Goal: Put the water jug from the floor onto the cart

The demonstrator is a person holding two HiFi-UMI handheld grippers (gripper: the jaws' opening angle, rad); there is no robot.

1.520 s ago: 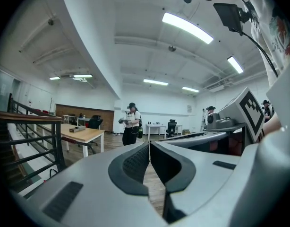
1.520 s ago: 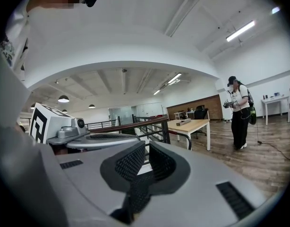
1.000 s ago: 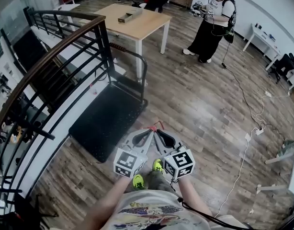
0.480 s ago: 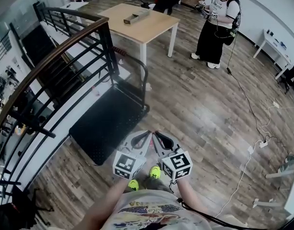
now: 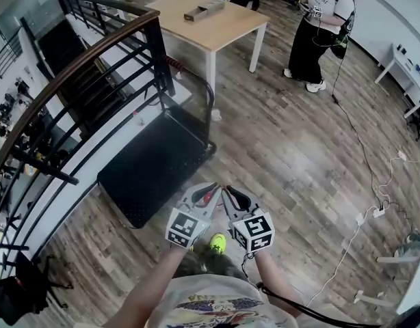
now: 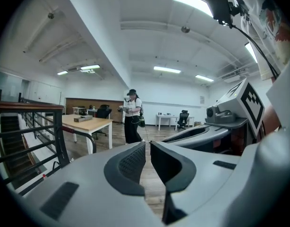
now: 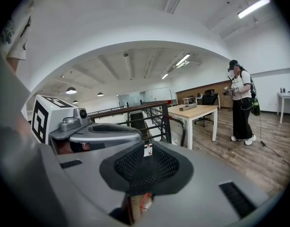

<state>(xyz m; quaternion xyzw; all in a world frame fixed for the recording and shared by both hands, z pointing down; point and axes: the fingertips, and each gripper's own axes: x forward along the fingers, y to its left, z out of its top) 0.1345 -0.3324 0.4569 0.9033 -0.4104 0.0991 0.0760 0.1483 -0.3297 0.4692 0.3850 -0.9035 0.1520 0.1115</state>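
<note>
Jug: not found in any view. Cart (image 5: 152, 171) lies ahead-left of both grippers. My left gripper (image 6: 147, 146) is parted a slit and my right gripper (image 7: 148, 148) is closed. Both are empty and held forward, presumably because I am still searching.

Floor (image 5: 292, 149): brown wood planks, low sheen. Cart (image 5: 152, 173) deck: black, matt, looks rubbery. Cart handle (image 5: 211, 108): smooth dark metal tube. Railing (image 5: 73, 67): black metal bars with a glossy brown wood handrail on top. Tabletop (image 5: 217, 22): pale smooth wood, on white painted legs. Left gripper (image 6: 147, 148) and right gripper (image 7: 145, 156): grey matt plastic shells. Pads (image 6: 132, 162): dark, finely ribbed, rubber-like. Marker cube (image 5: 184, 229): matt black-and-white print. Shirt (image 5: 210, 309): printed cloth.
</note>
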